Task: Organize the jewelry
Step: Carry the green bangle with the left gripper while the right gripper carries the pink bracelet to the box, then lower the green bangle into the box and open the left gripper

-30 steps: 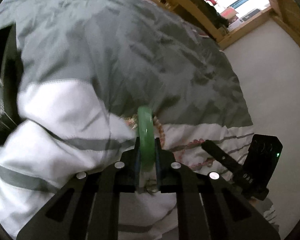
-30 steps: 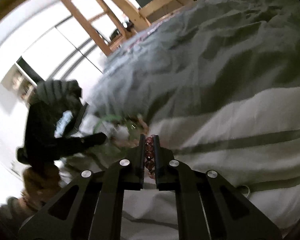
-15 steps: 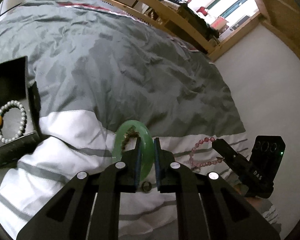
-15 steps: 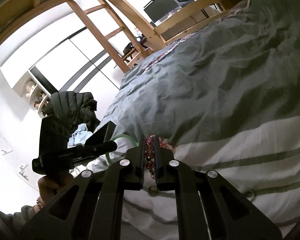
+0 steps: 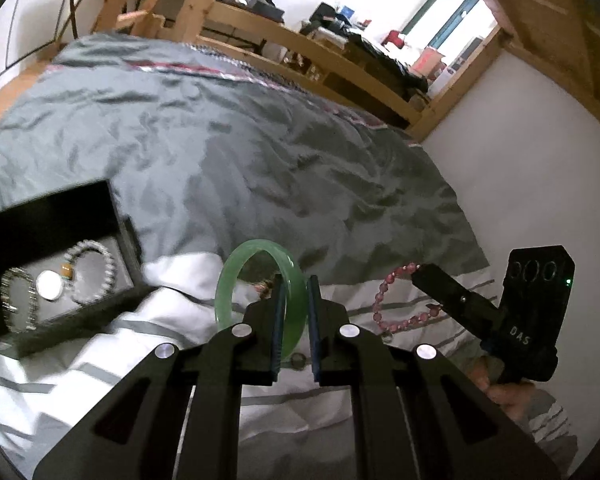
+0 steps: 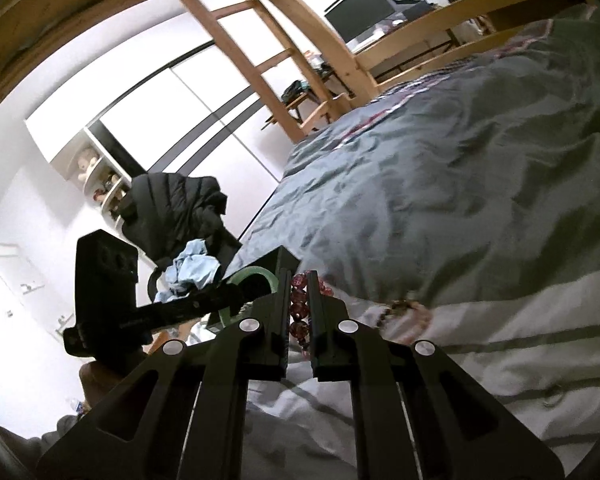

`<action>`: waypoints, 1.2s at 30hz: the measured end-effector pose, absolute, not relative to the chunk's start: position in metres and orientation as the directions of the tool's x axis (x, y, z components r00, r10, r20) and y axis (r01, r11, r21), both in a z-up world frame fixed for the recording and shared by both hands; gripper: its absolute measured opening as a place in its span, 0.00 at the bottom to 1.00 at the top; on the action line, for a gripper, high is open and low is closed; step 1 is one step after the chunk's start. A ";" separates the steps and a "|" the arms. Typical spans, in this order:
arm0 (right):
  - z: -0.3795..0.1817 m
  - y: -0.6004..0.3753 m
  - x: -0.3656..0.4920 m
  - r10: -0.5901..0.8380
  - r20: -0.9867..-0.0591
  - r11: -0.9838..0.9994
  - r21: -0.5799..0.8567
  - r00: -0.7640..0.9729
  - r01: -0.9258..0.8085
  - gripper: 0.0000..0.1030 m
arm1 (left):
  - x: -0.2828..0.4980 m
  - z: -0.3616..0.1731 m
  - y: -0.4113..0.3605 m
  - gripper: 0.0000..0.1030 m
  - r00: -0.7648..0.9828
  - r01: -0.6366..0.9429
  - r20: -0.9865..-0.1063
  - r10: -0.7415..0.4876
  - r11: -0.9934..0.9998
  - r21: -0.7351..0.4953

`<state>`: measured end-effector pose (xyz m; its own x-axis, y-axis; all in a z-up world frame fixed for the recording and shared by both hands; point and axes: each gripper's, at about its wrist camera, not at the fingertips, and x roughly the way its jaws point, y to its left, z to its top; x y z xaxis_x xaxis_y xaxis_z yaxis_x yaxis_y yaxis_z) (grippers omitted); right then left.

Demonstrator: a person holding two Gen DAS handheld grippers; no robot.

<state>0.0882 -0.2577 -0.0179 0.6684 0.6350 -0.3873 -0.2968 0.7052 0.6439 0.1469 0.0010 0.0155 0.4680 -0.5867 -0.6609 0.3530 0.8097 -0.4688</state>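
Both hand-held grippers have lifted off the bed (image 5: 260, 152). Left hand-held gripper (image 5: 294, 312) clamps the green bangle (image 5: 236, 276), right hand-held gripper (image 6: 300, 308) pinches the red bead bracelet (image 6: 299, 312), likely bound for the black jewelry box (image 5: 40, 216) holding 2 bracelets.

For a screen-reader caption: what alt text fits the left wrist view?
The left gripper clamps a translucent green bangle above a grey and white striped duvet. At right, the right gripper holds a pink beaded bracelet; at left, an open black jewelry box holds pale beaded bracelets.
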 end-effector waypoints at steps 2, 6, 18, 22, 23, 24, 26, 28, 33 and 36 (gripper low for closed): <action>-0.012 -0.245 0.093 0.644 -0.390 0.707 0.632 0.658 -0.318 0.08 | 0.146 0.023 0.014 0.09 0.484 0.344 -0.660 -0.575 0.818 -0.461; -0.001 -0.218 0.102 0.669 -0.393 0.699 0.621 0.631 -0.355 0.08 | 0.146 0.040 0.048 0.09 0.529 0.316 -0.661 -0.532 0.847 -0.428; 0.007 -0.112 0.153 0.740 -0.406 0.656 0.612 0.535 -0.442 0.08 | 0.160 0.037 0.125 0.09 0.566 0.241 -0.678 -0.469 0.881 -0.408; -0.003 -0.077 0.177 0.749 -0.422 0.651 0.613 0.511 -0.447 0.08 | 0.166 0.020 0.142 0.09 0.557 0.214 -0.686 -0.468 0.879 -0.427; -0.008 -0.069 0.183 0.749 -0.431 0.652 0.614 0.503 -0.444 0.08 | 0.168 0.013 0.146 0.09 0.552 0.205 -0.693 -0.463 0.881 -0.426; -0.010 -0.062 0.187 0.747 -0.440 0.655 0.615 0.498 -0.440 0.08 | 0.171 0.006 0.149 0.09 0.542 0.193 -0.706 -0.456 0.885 -0.424; -0.022 -0.049 0.196 0.745 -0.459 0.659 0.618 0.484 -0.428 0.08 | 0.176 -0.008 0.153 0.09 0.525 0.172 -0.726 -0.444 0.891 -0.421; -0.031 -0.043 0.200 0.742 -0.475 0.663 0.623 0.472 -0.415 0.08 | 0.179 -0.019 0.157 0.09 0.512 0.152 -0.740 -0.436 0.894 -0.422; -0.059 -0.032 0.207 0.727 -0.531 0.683 0.624 0.435 -0.380 0.08 | 0.186 -0.035 0.174 0.09 0.506 0.104 -0.747 -0.431 0.890 -0.443; -0.072 -0.028 0.209 0.697 -0.590 0.716 0.603 0.408 -0.352 0.10 | 0.186 -0.040 0.180 0.10 0.499 0.067 -0.762 -0.412 0.895 -0.441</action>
<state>0.2090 -0.0278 -0.0723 0.4079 0.6970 -0.5898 -0.3522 0.7161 0.6026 0.1862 0.1796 -0.0396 0.4993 -0.4125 -0.7619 0.0668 0.8951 -0.4408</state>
